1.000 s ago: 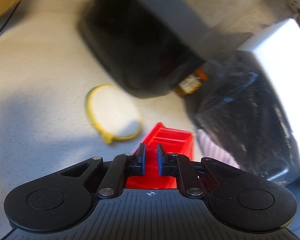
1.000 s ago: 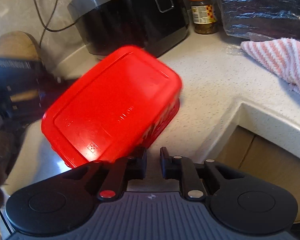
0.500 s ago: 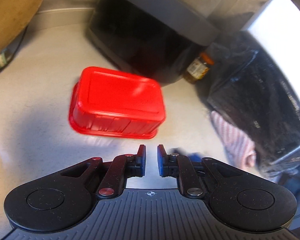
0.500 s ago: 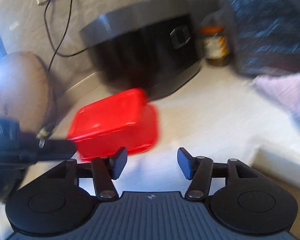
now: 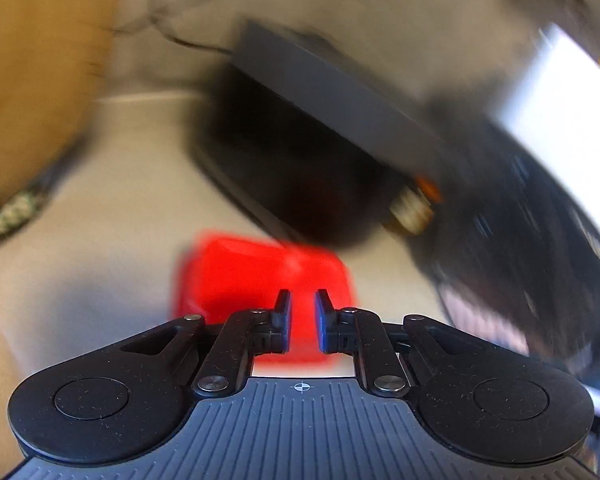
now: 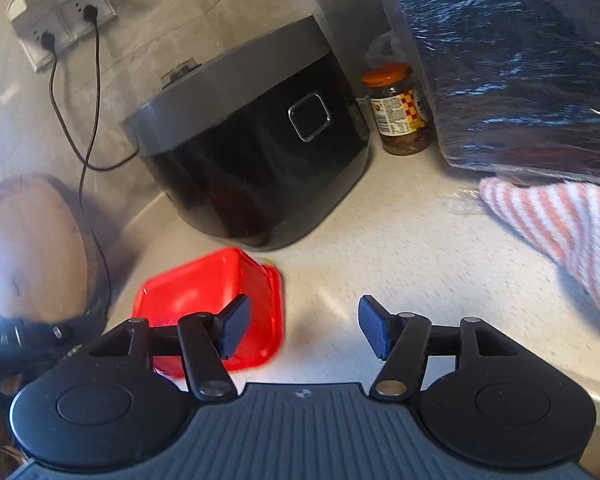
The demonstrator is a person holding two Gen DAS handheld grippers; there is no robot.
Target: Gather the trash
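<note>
From the left wrist view the red container [image 5: 260, 276] sits on the counter [image 5: 112, 248] dead ahead of the nearly closed, empty left gripper [image 5: 302, 312], while the right wrist view has it left of the right gripper [image 6: 304, 328], whose jaws are opening on nothing.
</note>
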